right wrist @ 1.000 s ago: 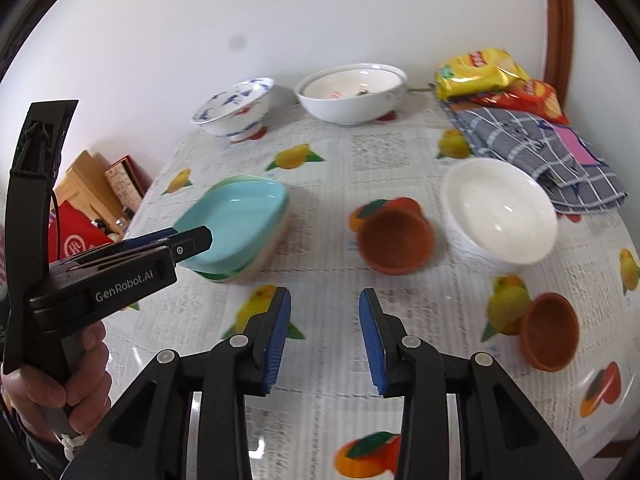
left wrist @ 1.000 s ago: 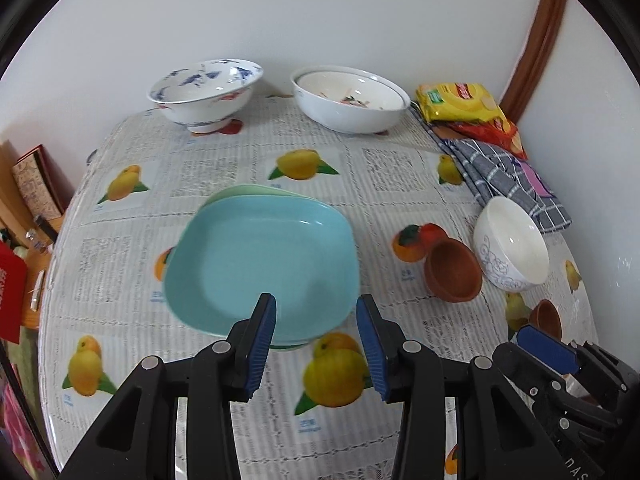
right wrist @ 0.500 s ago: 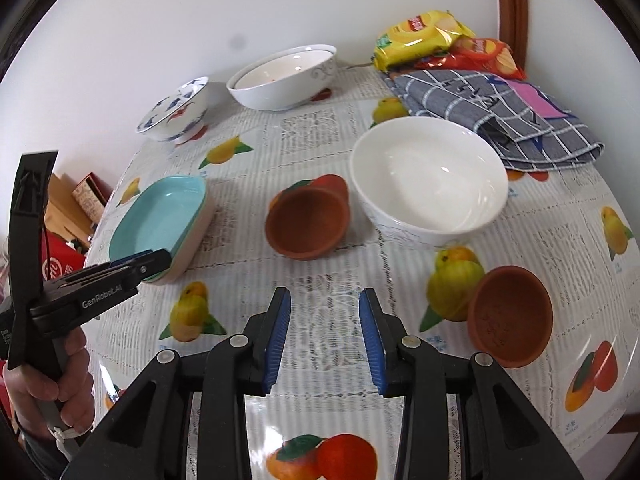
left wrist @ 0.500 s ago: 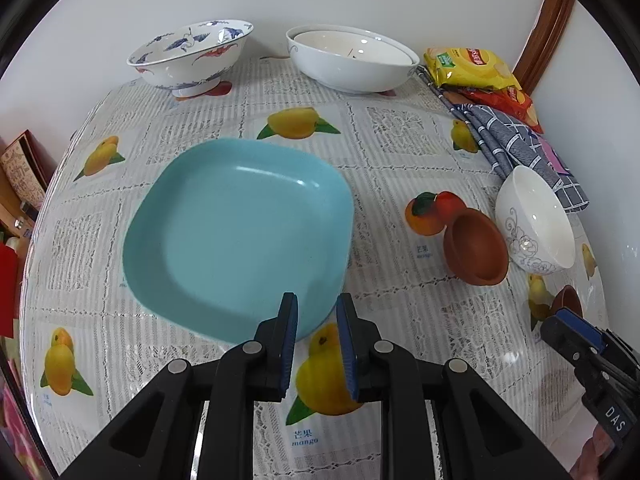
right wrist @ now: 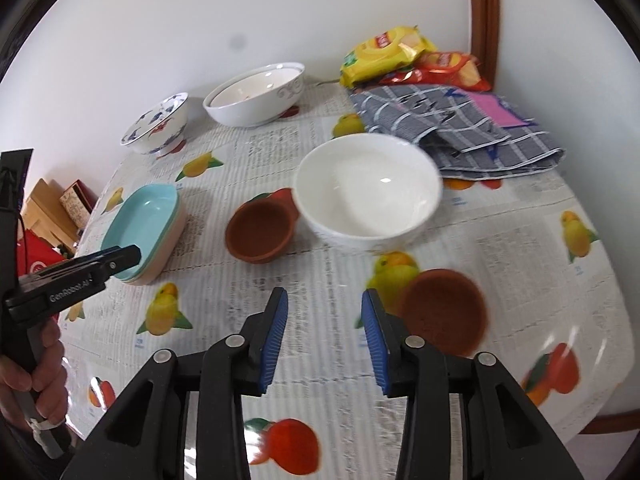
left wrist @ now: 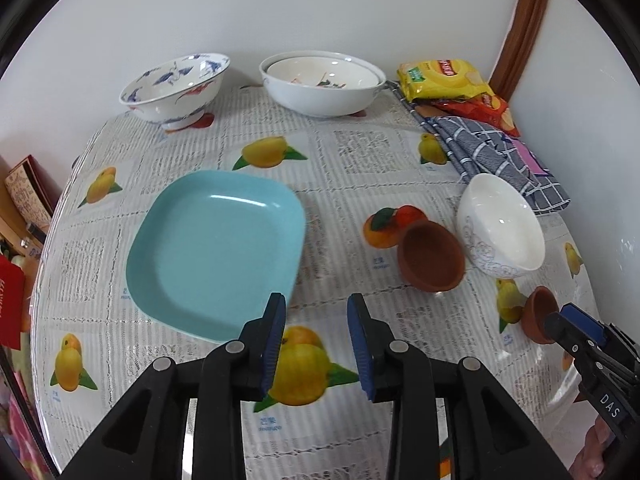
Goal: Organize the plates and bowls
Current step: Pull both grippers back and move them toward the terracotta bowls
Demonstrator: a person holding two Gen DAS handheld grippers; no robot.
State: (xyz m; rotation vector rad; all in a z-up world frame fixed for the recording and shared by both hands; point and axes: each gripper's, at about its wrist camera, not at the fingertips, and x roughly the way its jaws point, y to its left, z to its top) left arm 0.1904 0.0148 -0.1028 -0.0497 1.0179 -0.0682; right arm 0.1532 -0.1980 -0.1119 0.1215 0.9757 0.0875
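A stack of square plates, teal on top (left wrist: 218,248) (right wrist: 144,228), lies on the table's left. My left gripper (left wrist: 316,322) is open and empty just in front of its near edge. My right gripper (right wrist: 324,316) is open and empty above the tablecloth. A small brown bowl (right wrist: 444,312) (left wrist: 540,312) lies just right of its right finger. A second brown bowl (right wrist: 260,232) (left wrist: 432,256) leans against a white bowl (right wrist: 368,192) (left wrist: 500,228). A blue-patterned bowl (left wrist: 176,84) (right wrist: 158,124) and nested large white bowls (left wrist: 322,80) (right wrist: 256,94) stand at the back.
A grey checked cloth (left wrist: 492,152) (right wrist: 456,132) and yellow and red snack bags (left wrist: 444,76) (right wrist: 400,60) lie at the back right by the wall. Boxes (left wrist: 24,196) stand beyond the table's left edge. The tablecloth (left wrist: 360,168) has a fruit print.
My left gripper was shut on the teal plate's near edge half a second ago; now it is open and back from it. My right gripper moved right toward the small brown bowl.
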